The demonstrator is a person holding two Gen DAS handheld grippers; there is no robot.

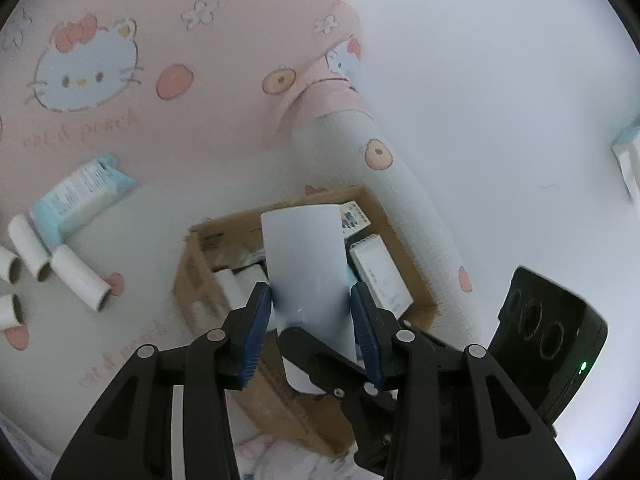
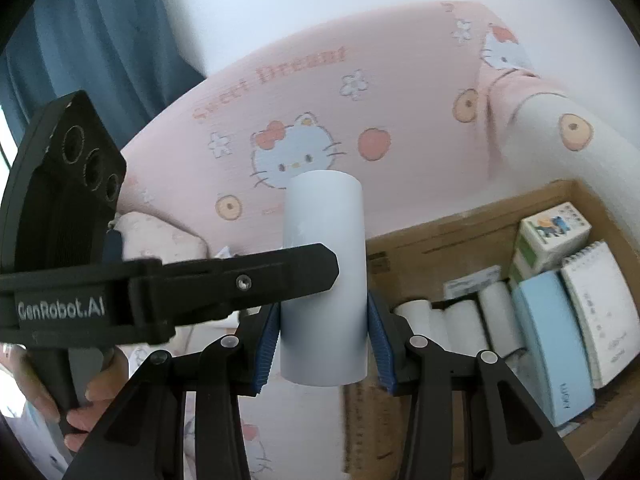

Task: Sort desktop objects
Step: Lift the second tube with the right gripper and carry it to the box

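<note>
A white paper roll (image 1: 306, 268) is between the blue pads of my left gripper (image 1: 312, 320), held over the cardboard box (image 1: 192, 280). The same roll (image 2: 324, 280) is also between the pads of my right gripper (image 2: 323, 336), which clamp its lower half. The left gripper's finger (image 2: 248, 280) crosses the roll's side in the right wrist view, and the right gripper's finger (image 1: 316, 356) touches the roll's base in the left wrist view. The box (image 2: 460, 236) holds several white rolls (image 2: 460, 324), a blue case (image 2: 548, 344), a notepad (image 2: 596, 304) and a small carton (image 2: 556, 232).
Several loose white rolls (image 1: 76, 280) and a blue-white packet (image 1: 76, 196) lie on the pink cat-print cloth (image 1: 120, 80) left of the box. A cloth-covered bolster (image 1: 400, 184) lies behind the box. A blue curtain (image 2: 80, 40) hangs far left.
</note>
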